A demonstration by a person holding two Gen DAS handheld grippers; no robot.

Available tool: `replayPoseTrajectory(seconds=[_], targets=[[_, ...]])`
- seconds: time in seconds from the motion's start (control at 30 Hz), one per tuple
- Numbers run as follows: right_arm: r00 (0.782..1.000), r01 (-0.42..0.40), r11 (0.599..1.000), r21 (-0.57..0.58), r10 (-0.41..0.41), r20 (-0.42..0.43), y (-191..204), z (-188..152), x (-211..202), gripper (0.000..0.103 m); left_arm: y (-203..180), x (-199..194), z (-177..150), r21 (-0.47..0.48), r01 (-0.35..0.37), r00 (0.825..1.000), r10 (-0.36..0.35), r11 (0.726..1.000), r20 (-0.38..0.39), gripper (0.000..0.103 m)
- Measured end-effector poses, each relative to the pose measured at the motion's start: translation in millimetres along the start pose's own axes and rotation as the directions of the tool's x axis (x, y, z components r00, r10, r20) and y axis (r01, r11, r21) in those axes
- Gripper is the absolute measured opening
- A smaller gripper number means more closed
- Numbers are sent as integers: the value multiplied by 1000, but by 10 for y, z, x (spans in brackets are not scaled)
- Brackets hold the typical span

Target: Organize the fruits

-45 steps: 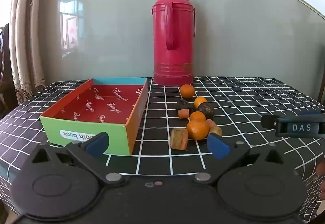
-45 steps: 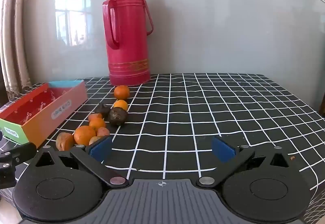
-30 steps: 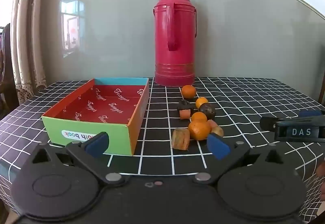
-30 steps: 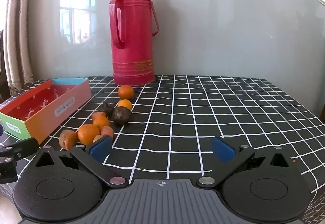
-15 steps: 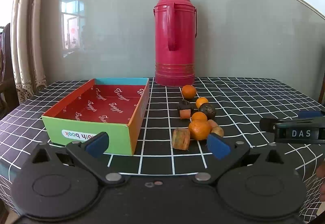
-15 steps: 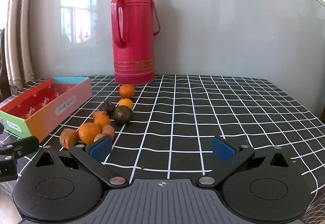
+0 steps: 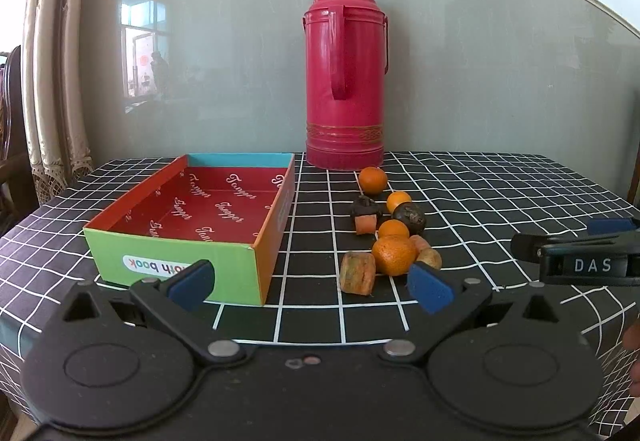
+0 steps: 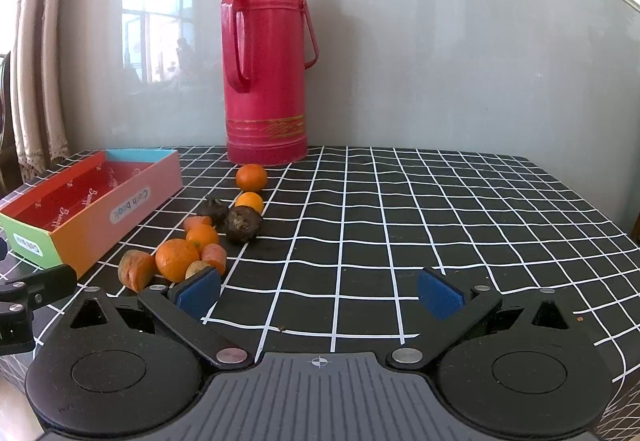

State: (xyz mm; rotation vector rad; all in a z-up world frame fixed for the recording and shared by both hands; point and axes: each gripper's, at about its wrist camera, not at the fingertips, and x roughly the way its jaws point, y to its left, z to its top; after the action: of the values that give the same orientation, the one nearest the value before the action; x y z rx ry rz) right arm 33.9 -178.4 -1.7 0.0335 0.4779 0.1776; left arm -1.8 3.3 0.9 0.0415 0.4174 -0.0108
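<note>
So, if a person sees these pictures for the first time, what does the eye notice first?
The tall red thermos at the back of the checked tablecloth stands out first. Then the colourful open box on the left, and the cluster of oranges beside it.

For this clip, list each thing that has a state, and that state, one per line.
Left gripper: open, holding nothing.
Right gripper: open, holding nothing.
Colourful open-top cardboard box: upright, no fruit inside.
Tall red thermos flask: upright, cap on.
Large orange mandarin: on the checked tablecloth, outside the box, touching neighbouring fruit.
Dark wrinkled round fruit: on the cloth, outside the box.
</note>
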Motion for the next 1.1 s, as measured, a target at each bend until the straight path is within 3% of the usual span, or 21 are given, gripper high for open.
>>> replayPoseTrajectory(seconds=[1.1], targets=[[1000, -1, 1000, -15, 1, -2, 3, 12, 26, 103, 4, 4, -5, 4, -3, 1000, 3, 1000, 0, 97]])
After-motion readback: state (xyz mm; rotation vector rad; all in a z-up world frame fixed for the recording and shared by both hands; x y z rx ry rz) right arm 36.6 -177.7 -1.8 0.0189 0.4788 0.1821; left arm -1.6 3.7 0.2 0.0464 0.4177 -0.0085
